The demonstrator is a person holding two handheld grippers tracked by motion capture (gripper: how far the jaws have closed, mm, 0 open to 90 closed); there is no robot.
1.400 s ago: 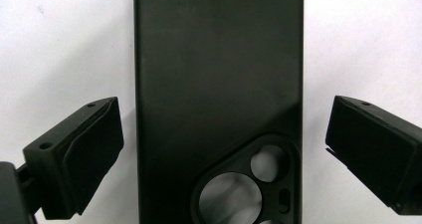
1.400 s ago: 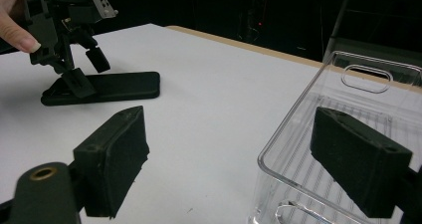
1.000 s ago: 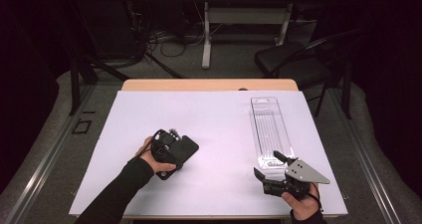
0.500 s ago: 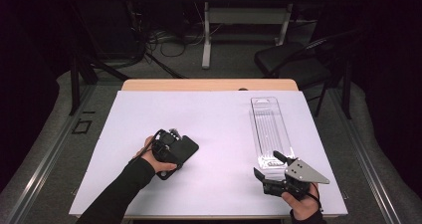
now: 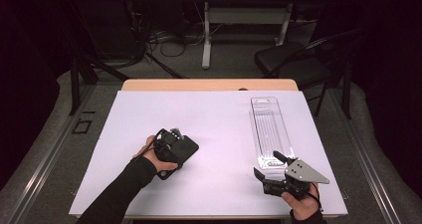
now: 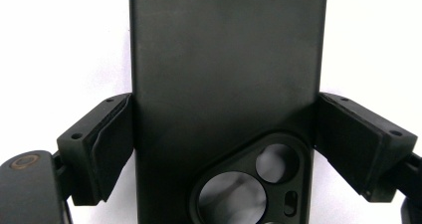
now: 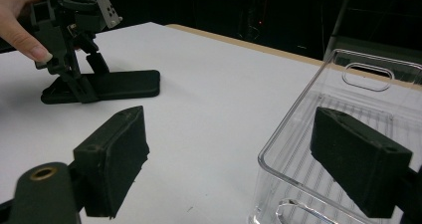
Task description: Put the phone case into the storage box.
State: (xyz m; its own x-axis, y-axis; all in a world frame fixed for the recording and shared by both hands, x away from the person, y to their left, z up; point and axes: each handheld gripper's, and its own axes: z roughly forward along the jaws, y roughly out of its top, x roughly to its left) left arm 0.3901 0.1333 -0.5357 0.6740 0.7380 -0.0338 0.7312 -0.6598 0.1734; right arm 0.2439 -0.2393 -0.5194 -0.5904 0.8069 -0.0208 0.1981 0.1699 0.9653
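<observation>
On white matte paper, left tongs (image 6: 224, 149) clasp a flat black phone case (image 6: 224, 74); right tongs (image 7: 244, 164) gape wide.

Dark lab: white-covered table (image 5: 209, 114), floor cables (image 5: 164, 40).

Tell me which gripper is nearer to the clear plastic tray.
Right. The right gripper sits at the clear tray's near end; the left gripper is across the table, jaws around a black phone case.

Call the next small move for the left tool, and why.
Probably close the left tool the rest of the way on the black phone case: its jaws have just been closing, the case lies flat between the pads, which look about touching its edges.
</observation>
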